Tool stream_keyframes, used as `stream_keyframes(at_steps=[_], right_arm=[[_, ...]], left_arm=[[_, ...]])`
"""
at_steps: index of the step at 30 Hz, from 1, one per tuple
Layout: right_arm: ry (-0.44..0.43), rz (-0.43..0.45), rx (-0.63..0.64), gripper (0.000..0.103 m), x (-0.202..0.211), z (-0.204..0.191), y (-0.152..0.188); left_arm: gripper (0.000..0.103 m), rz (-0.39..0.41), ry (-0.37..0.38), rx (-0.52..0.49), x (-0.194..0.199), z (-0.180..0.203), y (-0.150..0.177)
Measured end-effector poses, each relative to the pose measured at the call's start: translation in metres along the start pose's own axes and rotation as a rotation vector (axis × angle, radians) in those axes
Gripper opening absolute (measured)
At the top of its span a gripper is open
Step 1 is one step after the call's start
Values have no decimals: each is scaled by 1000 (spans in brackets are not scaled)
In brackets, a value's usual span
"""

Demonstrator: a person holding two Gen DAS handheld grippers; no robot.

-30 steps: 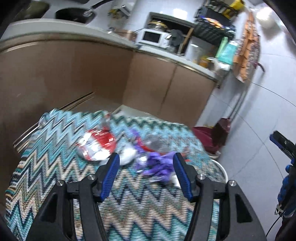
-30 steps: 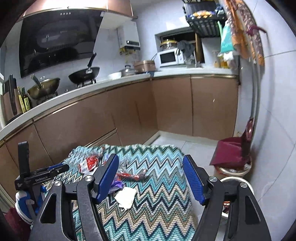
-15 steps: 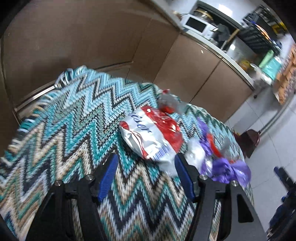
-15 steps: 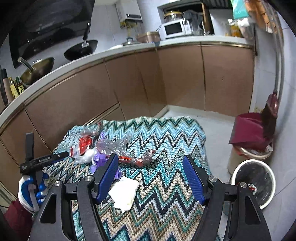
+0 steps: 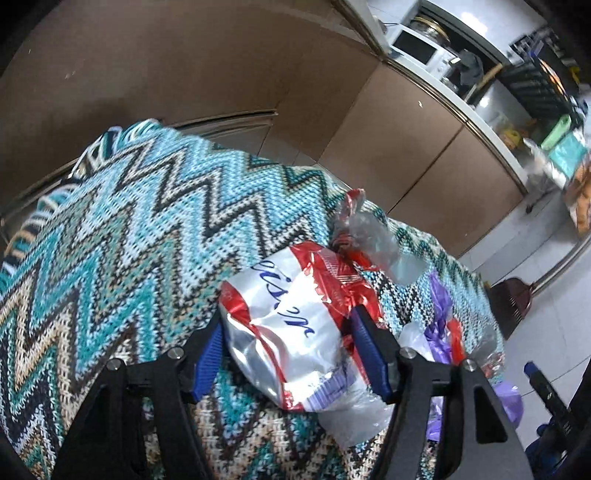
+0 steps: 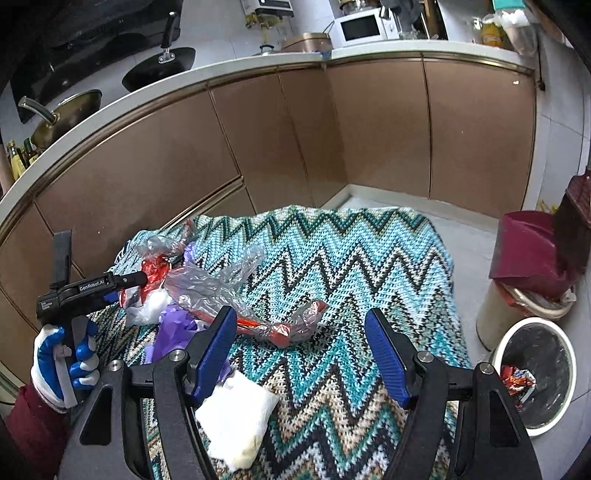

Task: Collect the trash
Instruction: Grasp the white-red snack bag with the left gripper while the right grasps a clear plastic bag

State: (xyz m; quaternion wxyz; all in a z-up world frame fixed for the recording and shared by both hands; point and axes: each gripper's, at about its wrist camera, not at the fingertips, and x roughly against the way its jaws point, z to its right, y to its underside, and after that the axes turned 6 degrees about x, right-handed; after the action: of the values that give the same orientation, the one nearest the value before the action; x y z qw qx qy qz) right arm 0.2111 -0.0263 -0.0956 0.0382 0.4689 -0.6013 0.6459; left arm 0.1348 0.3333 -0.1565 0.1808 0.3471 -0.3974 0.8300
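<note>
Both grippers had dropped toward the bench: the left gripper [image 5: 286,354] now straddled the red-and-silver snack wrapper [image 5: 291,332] with fingers open, not yet gripping, while the right gripper [image 6: 301,354] hovered open above the twisted red wrapper [image 6: 288,328].

- Zigzag-knit cloth [image 6: 369,266] in teal, cream and black, spread over a low surface.
- Brown cabinet fronts [image 6: 376,125] curving behind, under a pale countertop [image 6: 207,72].
- White microwave [image 6: 360,26] on top.
- Black frying pan [image 6: 159,66] at the stove.
</note>
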Motion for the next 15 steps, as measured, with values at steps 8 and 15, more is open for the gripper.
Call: stream_keyframes(at_steps=[8,15], right_arm=[[-63,-30,-60,71,-24,12,0],[-147,-68,-143,64,-50,21,2]], left_arm=[[34,30,74,-42,6,10,6],[30,42,96,-52,10,15,7]])
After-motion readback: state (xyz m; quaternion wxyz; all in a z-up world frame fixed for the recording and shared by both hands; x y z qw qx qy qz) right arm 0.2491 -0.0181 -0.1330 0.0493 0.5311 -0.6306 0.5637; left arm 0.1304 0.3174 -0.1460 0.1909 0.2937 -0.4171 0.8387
